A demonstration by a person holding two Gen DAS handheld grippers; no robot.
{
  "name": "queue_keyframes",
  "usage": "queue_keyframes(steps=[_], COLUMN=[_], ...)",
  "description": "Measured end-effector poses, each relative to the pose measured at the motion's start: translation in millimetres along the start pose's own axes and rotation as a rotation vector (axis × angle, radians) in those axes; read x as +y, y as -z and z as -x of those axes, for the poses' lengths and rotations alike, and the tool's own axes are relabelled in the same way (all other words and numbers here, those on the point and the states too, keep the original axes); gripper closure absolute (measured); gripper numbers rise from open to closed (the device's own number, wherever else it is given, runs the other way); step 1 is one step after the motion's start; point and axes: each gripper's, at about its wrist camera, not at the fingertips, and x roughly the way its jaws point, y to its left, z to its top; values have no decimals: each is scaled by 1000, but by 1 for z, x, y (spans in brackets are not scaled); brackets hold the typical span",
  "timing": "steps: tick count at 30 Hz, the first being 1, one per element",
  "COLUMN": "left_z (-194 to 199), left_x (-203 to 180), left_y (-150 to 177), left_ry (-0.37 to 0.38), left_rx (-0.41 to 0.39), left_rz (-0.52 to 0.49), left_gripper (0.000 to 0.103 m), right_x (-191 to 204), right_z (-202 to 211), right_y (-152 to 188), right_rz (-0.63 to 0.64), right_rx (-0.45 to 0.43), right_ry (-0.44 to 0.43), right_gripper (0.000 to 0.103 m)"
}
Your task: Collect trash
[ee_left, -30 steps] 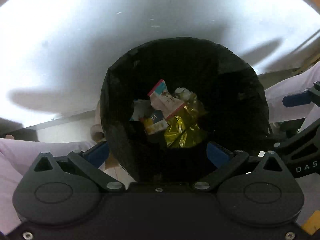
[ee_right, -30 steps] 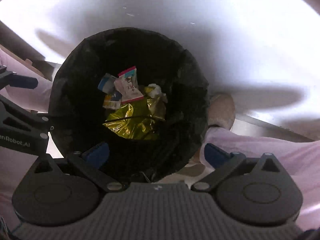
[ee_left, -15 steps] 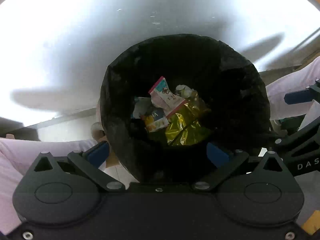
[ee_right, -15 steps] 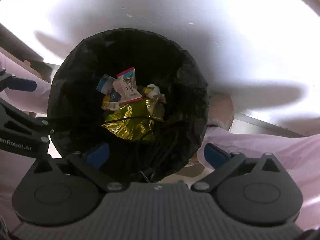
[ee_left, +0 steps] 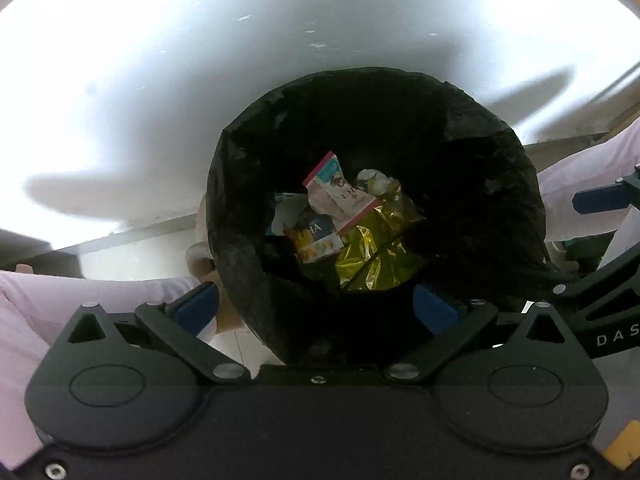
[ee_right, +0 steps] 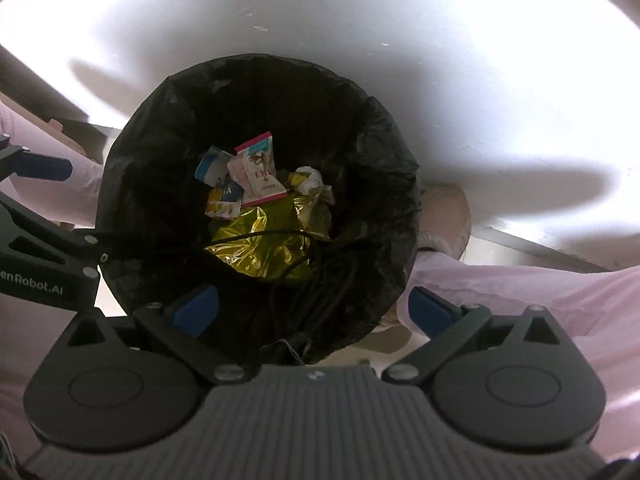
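Note:
A bin lined with a black bag stands on the floor, and both wrist views look straight down into it. Inside lie a pink-and-white wrapper, a blue-and-yellow packet, crumpled gold foil and a white paper wad. My left gripper hangs open over the bin's near rim, holding nothing. My right gripper is open and empty above it too. A thin black cable loops across the foil.
A white tabletop overhangs behind the bin. The person's legs in pale pink trousers stand on both sides, with a shoe close to the bin. Each gripper shows at the edge of the other's view.
Both grippers stay open over the bin with hardly any shift. The black cable now reaches further across the gold foil in the right wrist view.

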Motion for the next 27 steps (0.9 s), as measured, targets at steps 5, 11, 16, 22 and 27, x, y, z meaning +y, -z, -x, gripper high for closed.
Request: queue_keyframes(steps=[5,11,16,22,27], left_z=[0,0,0,1,1], left_x=[0,0,2,4,4], left_y=[0,0,0,-1,0], left_ry=[-1,-2,-2,-3,-3], left_rx=[1,1,1,3,2], left_rz=[-1,3,7,17,19], left_gripper=[0,0,0,0,0], right_x=[1,2,3,1,-2], right_z=[-1,-2,-2,-2,-2], right_y=[0,0,0,1,1], right_rz=[-5,-4,1,-11,-8], right_rx=[0,0,2,3,4], right_ry=[0,-1,0,-16,-20], right_gripper=[0,0,0,0,0])
